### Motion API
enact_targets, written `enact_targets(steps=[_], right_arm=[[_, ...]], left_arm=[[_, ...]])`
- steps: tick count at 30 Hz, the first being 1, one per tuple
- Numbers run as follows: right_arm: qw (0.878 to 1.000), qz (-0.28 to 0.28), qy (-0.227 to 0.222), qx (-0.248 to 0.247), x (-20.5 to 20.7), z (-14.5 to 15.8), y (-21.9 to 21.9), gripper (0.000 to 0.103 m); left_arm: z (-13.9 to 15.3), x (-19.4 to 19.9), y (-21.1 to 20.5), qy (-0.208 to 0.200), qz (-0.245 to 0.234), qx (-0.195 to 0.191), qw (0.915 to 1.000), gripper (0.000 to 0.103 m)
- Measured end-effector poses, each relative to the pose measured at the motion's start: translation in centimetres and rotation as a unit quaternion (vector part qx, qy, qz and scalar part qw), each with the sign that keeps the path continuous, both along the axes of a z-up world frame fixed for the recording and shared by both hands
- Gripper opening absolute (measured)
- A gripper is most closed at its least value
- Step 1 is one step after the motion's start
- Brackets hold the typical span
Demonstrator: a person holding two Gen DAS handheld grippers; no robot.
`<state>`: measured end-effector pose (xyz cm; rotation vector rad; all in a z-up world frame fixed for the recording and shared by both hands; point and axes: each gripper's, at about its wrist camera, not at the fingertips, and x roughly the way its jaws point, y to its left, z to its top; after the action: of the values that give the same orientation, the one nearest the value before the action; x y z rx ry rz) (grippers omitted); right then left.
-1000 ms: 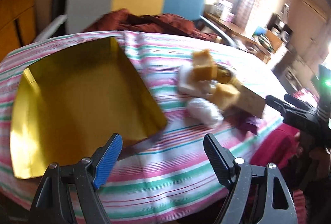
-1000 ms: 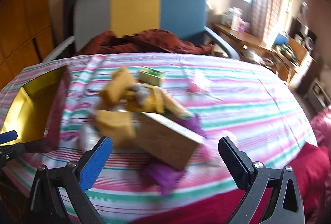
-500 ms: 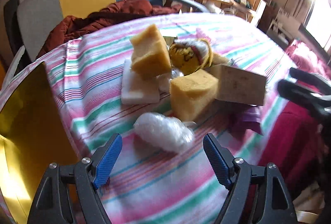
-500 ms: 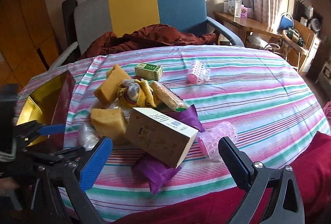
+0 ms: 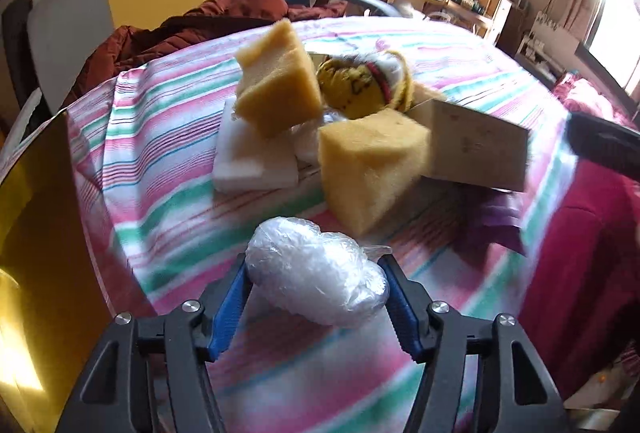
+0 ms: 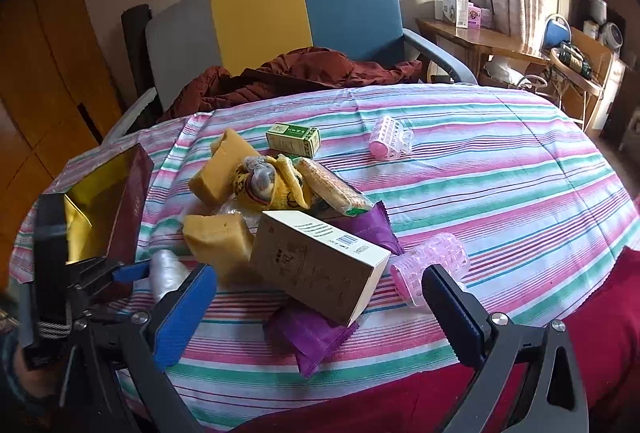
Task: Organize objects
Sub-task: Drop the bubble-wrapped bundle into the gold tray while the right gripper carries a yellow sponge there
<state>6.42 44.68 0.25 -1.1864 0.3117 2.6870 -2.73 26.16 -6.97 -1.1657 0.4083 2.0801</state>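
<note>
The left hand-held gripper [image 5: 316, 285] has closed in since a moment ago: half a second back its blue pads stood wide apart short of the clear plastic bundle [image 5: 316, 273], and now they sit against both sides of it, pinching it at the near edge of the tabletop [image 6: 480, 169]. It looks like the first pick of the sort, probably bound for the gold-lined box [image 6: 108, 201], which lies open just left of the bundle. The right hand-held gripper [image 6: 316, 297] hangs spread and empty, as before, over the cardboard carton [image 6: 320, 265].

Taking that carton as the landmark:
- two yellow sponges, one [image 6: 218, 237] touching its left side, one [image 6: 220, 165] behind that;
- one white block [image 5: 252, 157], left of the sponges;
- one yellow knitted toy [image 6: 268, 185] behind it;
- one packet of crackers [image 6: 332, 189] behind it;
- two purple wrappers, one [image 6: 312, 333] under its near end, one [image 6: 372, 225] beside its far end;
- two pink hair rollers, one [image 6: 432, 265] just right, one [image 6: 390, 137] well behind;
- one small green box [image 6: 294, 139] farther back.
</note>
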Motion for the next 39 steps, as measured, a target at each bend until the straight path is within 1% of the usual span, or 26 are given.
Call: enact_targets(steps=[3,5,8,13,15,19,21,22,23,24,25,27,29,32,36,38,39], right_arm=[[1.000,0.011,-0.012,0.021,-0.6,-0.1,-1.1,0.103],[0.999,0.027,-0.016,0.022,-1.0,-0.3,-2.2,0.102],[0.998,0.050,-0.016,0.020,-1.9,-0.3,-3.9,0.102],[0.996,0.081,-0.012,0.031,-3.8,-0.4,-6.6,0.098],[0.995,0.092,-0.015,0.046,-5.0,-0.6,-7.6,0.097],[0.992,0.101,-0.039,0.070,-7.2,-2.0,-8.7,0.094],[0.989,0.107,-0.053,0.082,-8.3,-3.0,-9.2,0.092],[0.988,0.111,-0.062,0.088,-8.7,-3.6,-9.3,0.083],[0.987,0.108,-0.077,0.093,-9.1,-4.2,-9.4,0.060],[0.987,0.106,-0.086,0.089,-9.3,-4.6,-9.3,0.050],[0.987,0.102,-0.086,0.084,-9.1,-4.7,-9.2,0.051],[0.989,0.104,-0.080,0.075,-8.5,-4.2,-9.1,0.050],[0.990,0.103,-0.069,0.068,-7.4,-3.4,-9.0,0.050],[0.991,0.104,-0.051,0.061,-5.9,-1.9,-9.0,0.050],[0.991,0.120,-0.023,0.049,-5.1,0.4,-10.1,0.050],[0.989,0.138,-0.007,0.044,-5.6,1.7,-11.7,0.050],[0.988,0.148,-0.001,0.041,-5.8,2.1,-12.5,0.050]], left_arm=[[1.5,1.1,-1.0,0.004,0.001,0.019,0.9998,0.065],[2.5,1.6,-1.8,0.016,0.002,0.030,0.9994,0.065],[4.0,1.9,-3.3,0.021,0.014,0.050,0.9984,0.065],[5.5,2.0,-5.9,0.030,0.045,0.070,0.9961,0.065],[5.9,1.6,-7.0,0.028,0.061,0.076,0.9949,0.065],[6.5,1.2,-9.4,0.029,0.099,0.087,0.9908,0.065],[6.6,1.1,-10.7,0.029,0.117,0.091,0.9885,0.065],[6.6,0.9,-11.3,0.029,0.126,0.093,0.9873,0.065],[6.7,0.8,-12.0,0.029,0.136,0.094,0.9858,0.065],[6.6,0.6,-12.7,0.029,0.146,0.096,0.9842,0.065],[6.6,0.5,-13.4,0.030,0.154,0.098,0.9827,0.065],[6.7,0.1,-14.7,0.031,0.173,0.100,0.9793,0.065],[6.6,-0.3,-16.1,0.032,0.193,0.100,0.9755,0.065],[6.4,-1.4,-18.9,0.035,0.233,0.097,0.9669,0.065],[5.7,-2.8,-22.4,0.037,0.288,0.077,0.9536,0.066],[5.3,-3.2,-24.2,0.041,0.315,0.063,0.9461,0.068],[5.0,-3.4,-24.9,0.040,0.323,0.056,0.9437,0.069]])
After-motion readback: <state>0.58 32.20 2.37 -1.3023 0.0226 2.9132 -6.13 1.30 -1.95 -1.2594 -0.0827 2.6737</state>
